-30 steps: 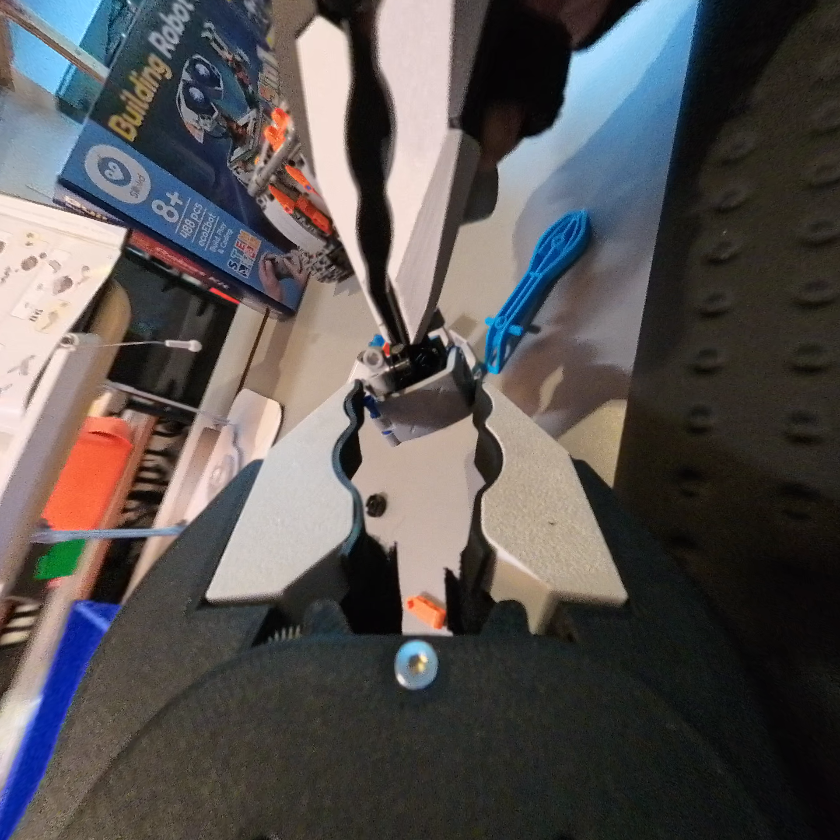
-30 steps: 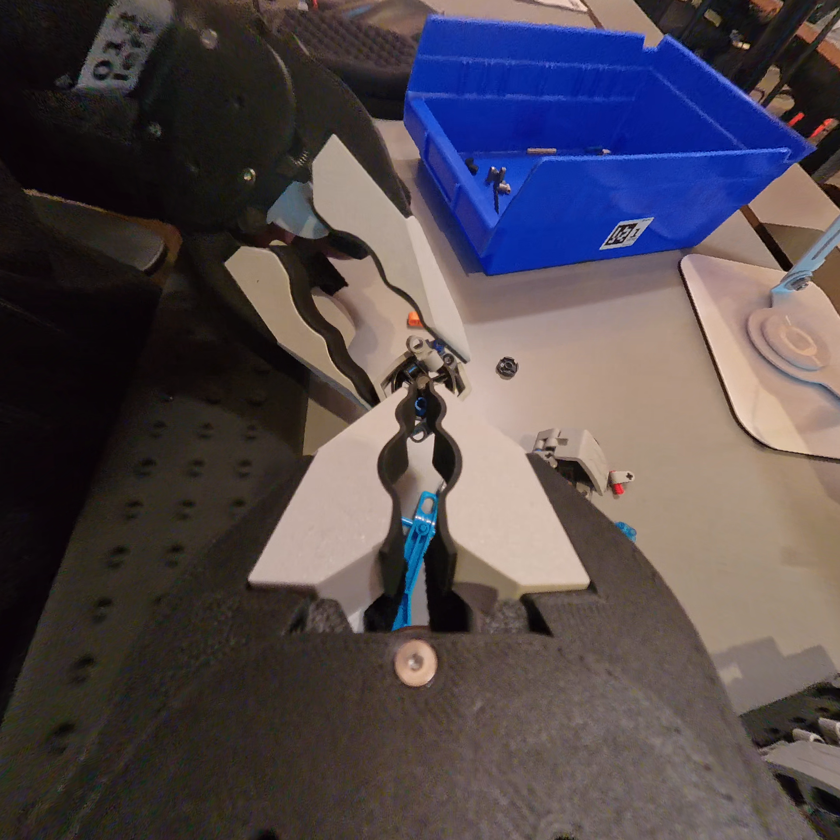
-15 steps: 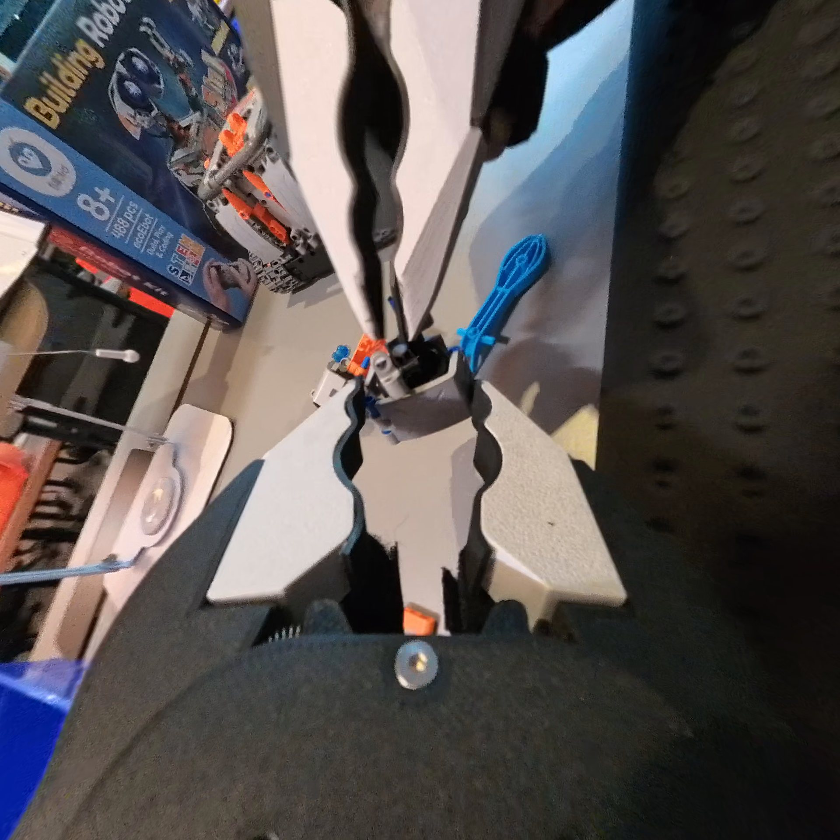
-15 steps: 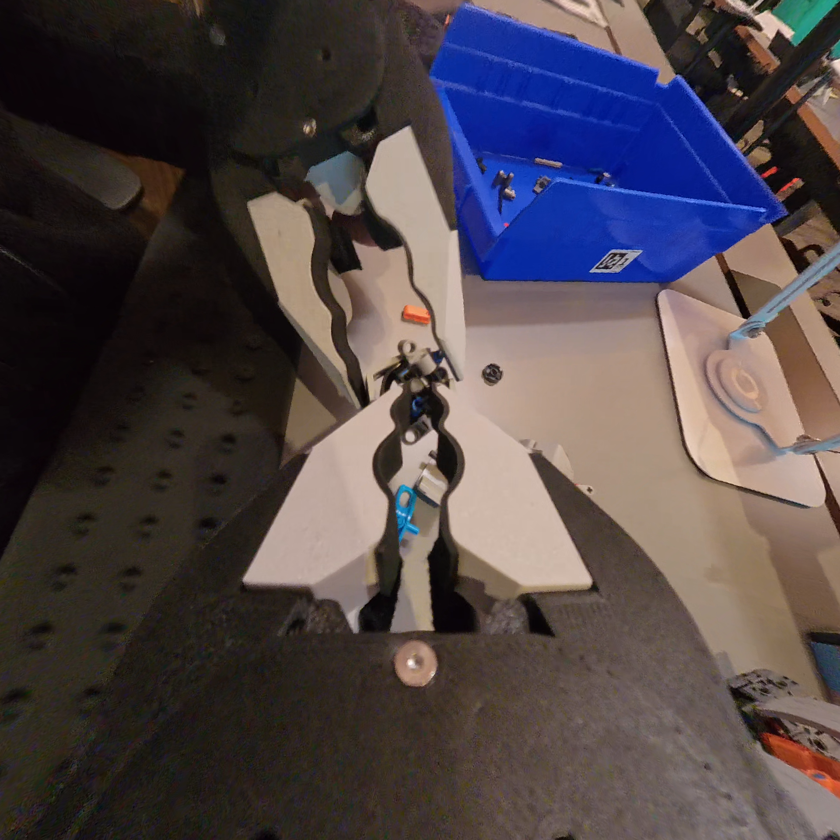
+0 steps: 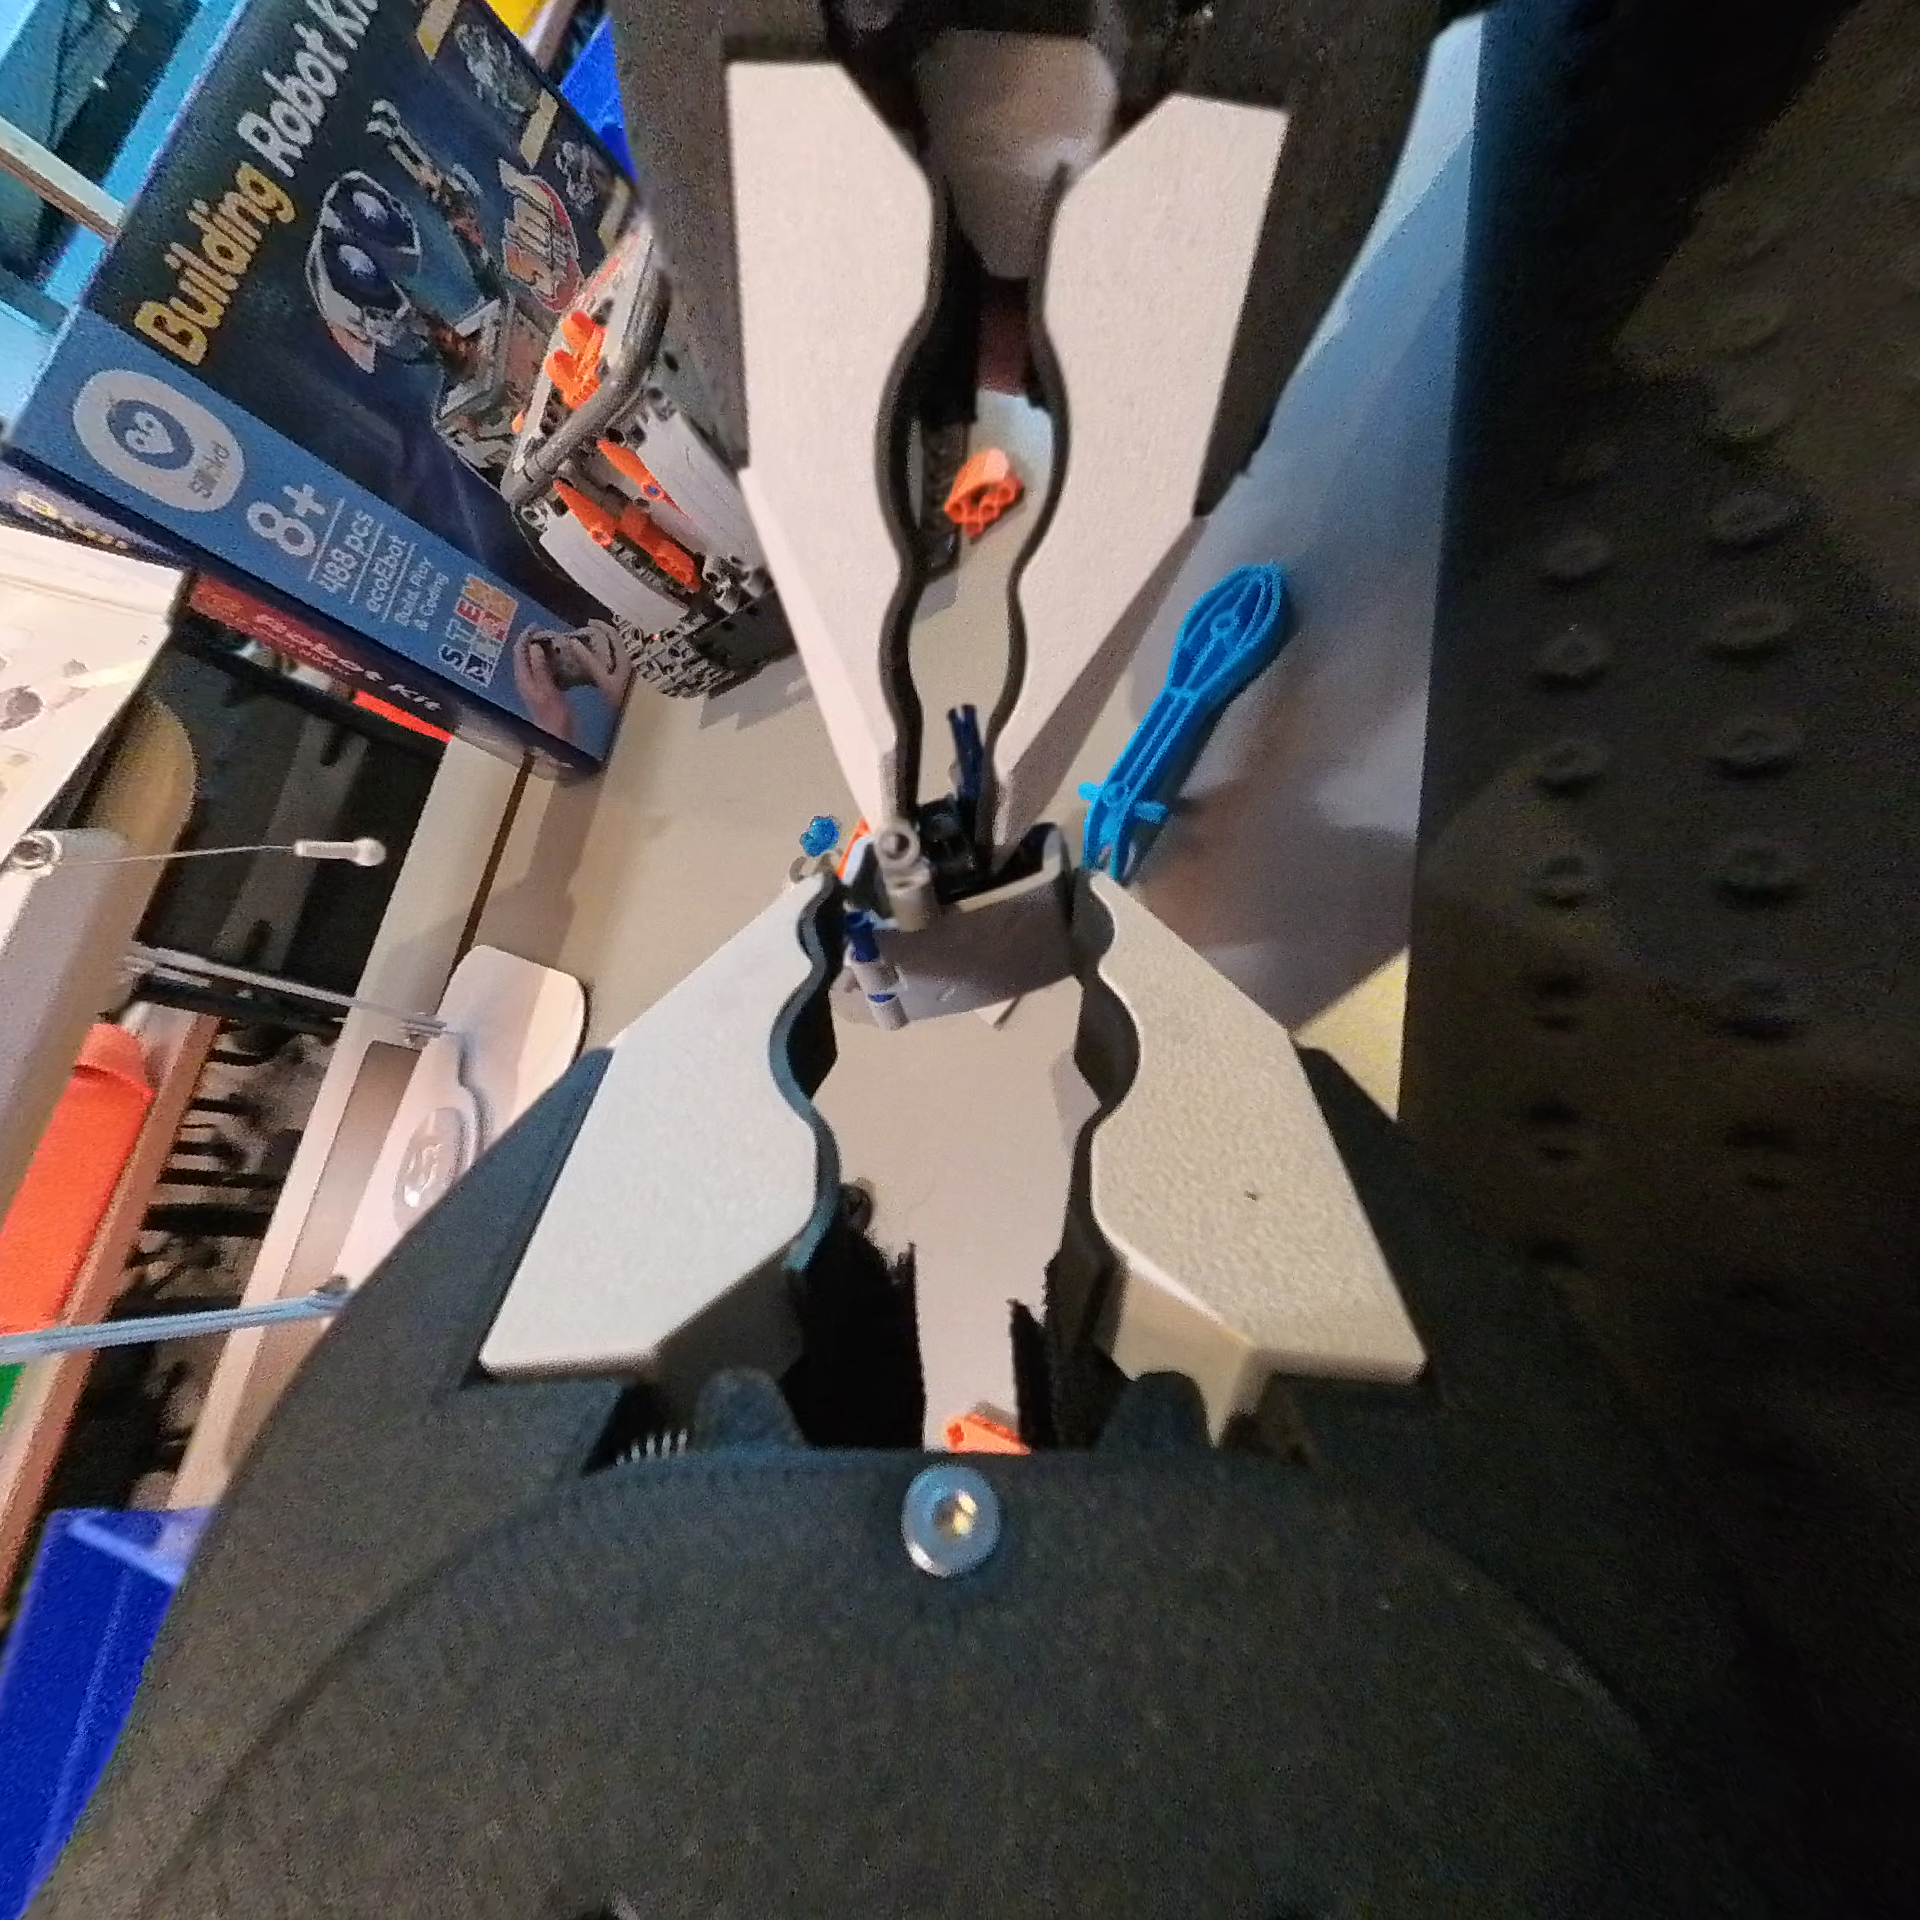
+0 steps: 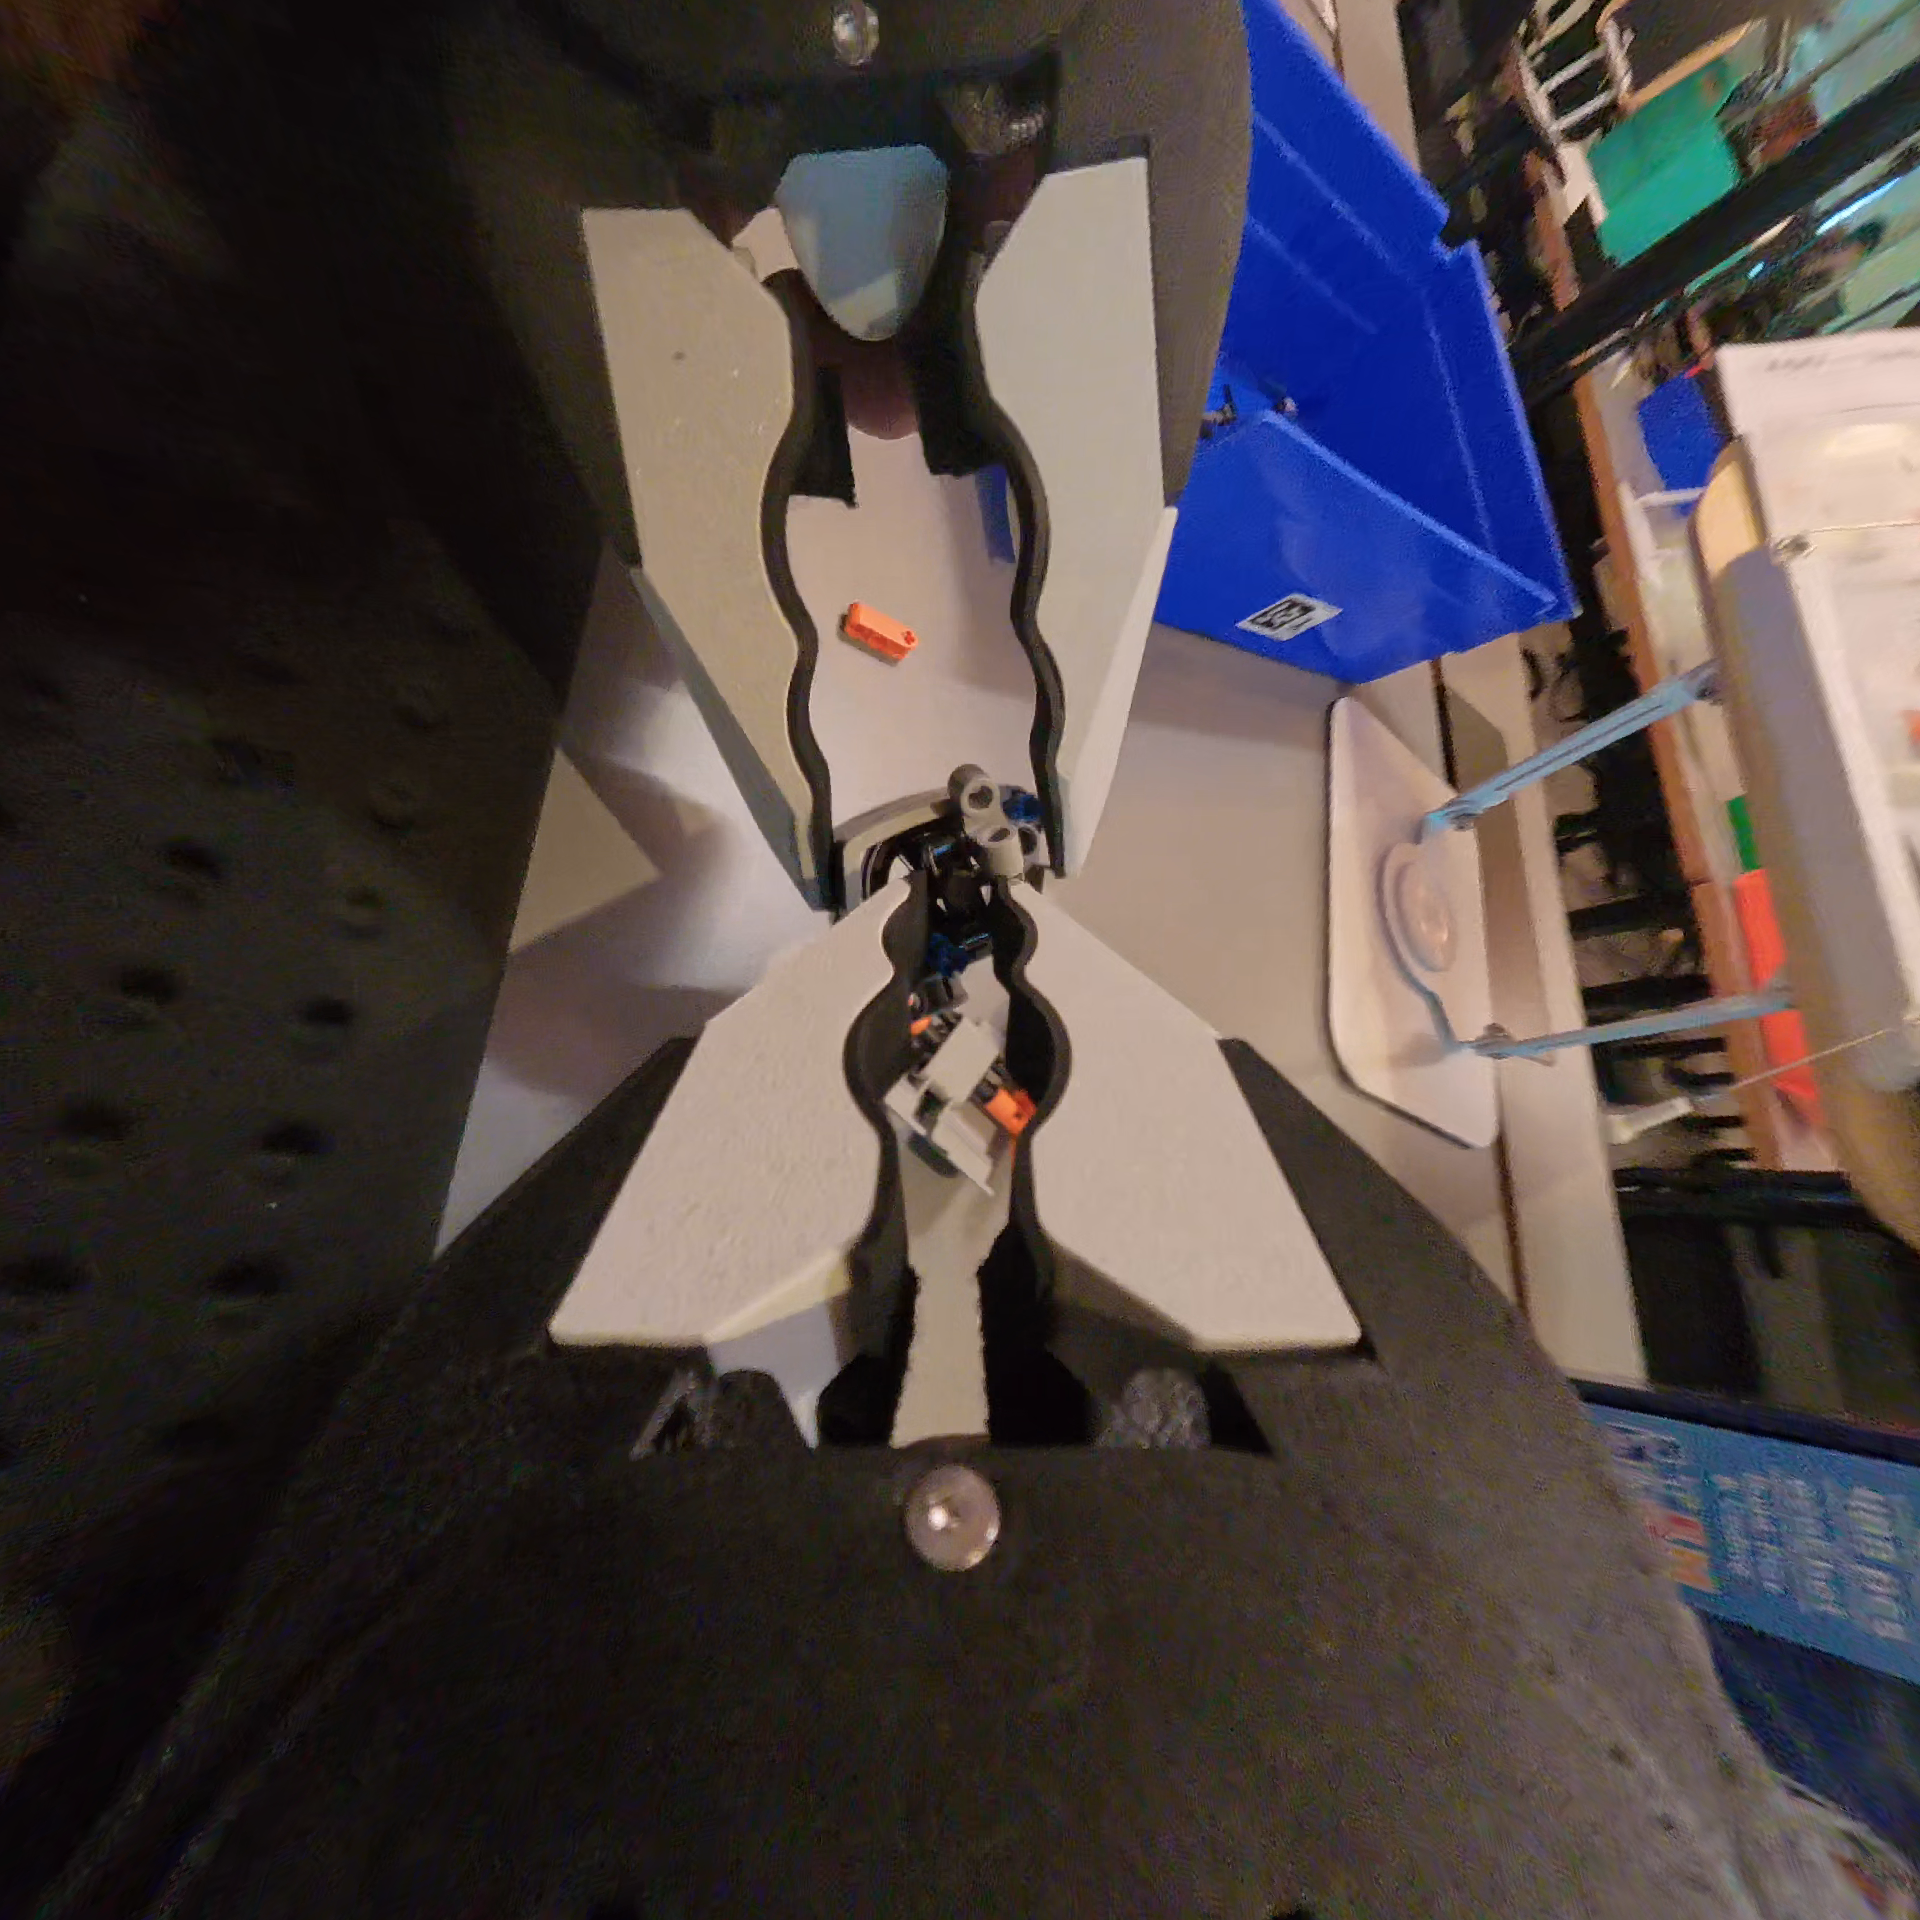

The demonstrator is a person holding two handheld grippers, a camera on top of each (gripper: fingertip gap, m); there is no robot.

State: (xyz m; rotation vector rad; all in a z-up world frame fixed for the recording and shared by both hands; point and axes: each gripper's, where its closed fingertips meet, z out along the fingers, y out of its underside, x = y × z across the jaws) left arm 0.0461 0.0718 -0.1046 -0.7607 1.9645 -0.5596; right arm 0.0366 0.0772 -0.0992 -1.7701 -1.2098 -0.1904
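My left gripper (image 5: 951,904) is shut on a small grey brick assembly (image 5: 966,961) with blue pins, held at its fingertips above the table. My right gripper (image 6: 964,894) meets it head-on, tip to tip, and is shut on a small black and dark blue part (image 6: 951,935) that sits at the open end of the assembly (image 6: 987,821). In the left wrist view the right gripper (image 5: 940,805) comes in from the top. In the right wrist view the left gripper (image 6: 940,862) comes in from the top.
A grey and orange brick piece (image 6: 951,1101) and an orange brick (image 6: 881,632) lie on the table below. A blue tool (image 5: 1184,717), a blue kit box (image 5: 312,395), a brick model (image 5: 623,499), a blue bin (image 6: 1351,468) and a white stand base (image 6: 1423,935) surround them. A black perforated mat (image 5: 1714,935) borders the table. The brick model (image 5: 623,499) is about equally far from each gripper, around 25 cm.
Both grippers have turned until they face each other straight on, tips still together at the assembly. The table pieces seen behind the fingers have shifted.
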